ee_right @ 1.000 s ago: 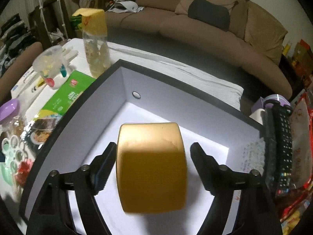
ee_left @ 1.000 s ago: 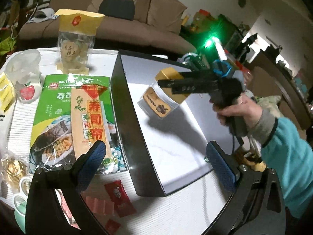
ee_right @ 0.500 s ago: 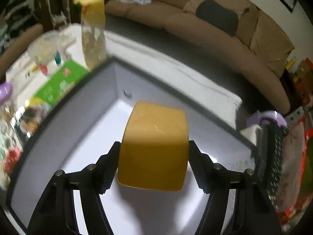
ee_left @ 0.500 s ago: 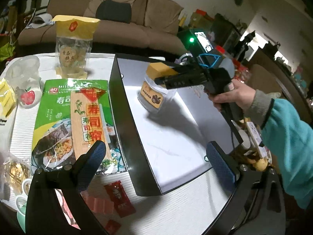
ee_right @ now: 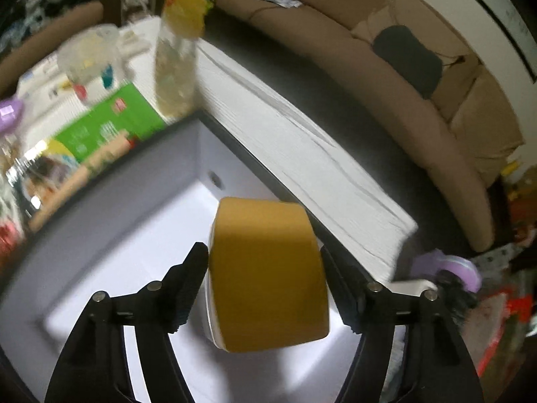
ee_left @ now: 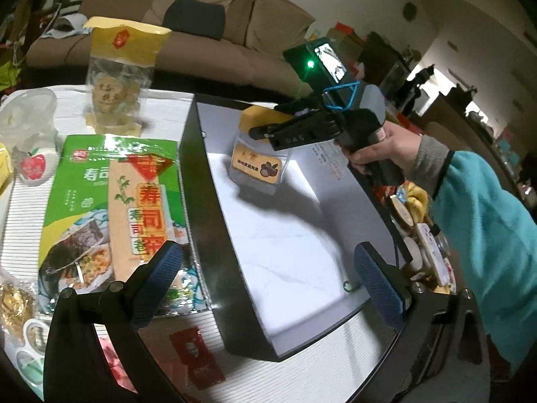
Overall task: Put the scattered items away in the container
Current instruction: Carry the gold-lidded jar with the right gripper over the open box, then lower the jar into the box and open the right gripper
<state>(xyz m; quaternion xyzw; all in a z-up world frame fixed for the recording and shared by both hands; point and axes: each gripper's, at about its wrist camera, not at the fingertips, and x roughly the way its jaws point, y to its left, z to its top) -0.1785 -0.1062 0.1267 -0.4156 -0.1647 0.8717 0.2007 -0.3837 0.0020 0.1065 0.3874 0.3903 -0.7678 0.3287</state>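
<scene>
A white ribbed table (ee_left: 161, 110) before a brown sofa (ee_left: 235, 27) bears the box (ee_left: 208, 208). The right gripper (ee_right: 265, 288), jaws opening, straddles a yellow-lidded jar (ee_right: 268, 278); the left gripper (ee_left: 268, 282) gapes empty.

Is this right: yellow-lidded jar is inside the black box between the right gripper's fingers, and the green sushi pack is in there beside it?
Not quite. The green sushi pack lies on the table outside the black box, against its left wall, as the left wrist view shows. The yellow-lidded jar is inside, between the fingers of the right gripper, whose jaws are opening.
</scene>
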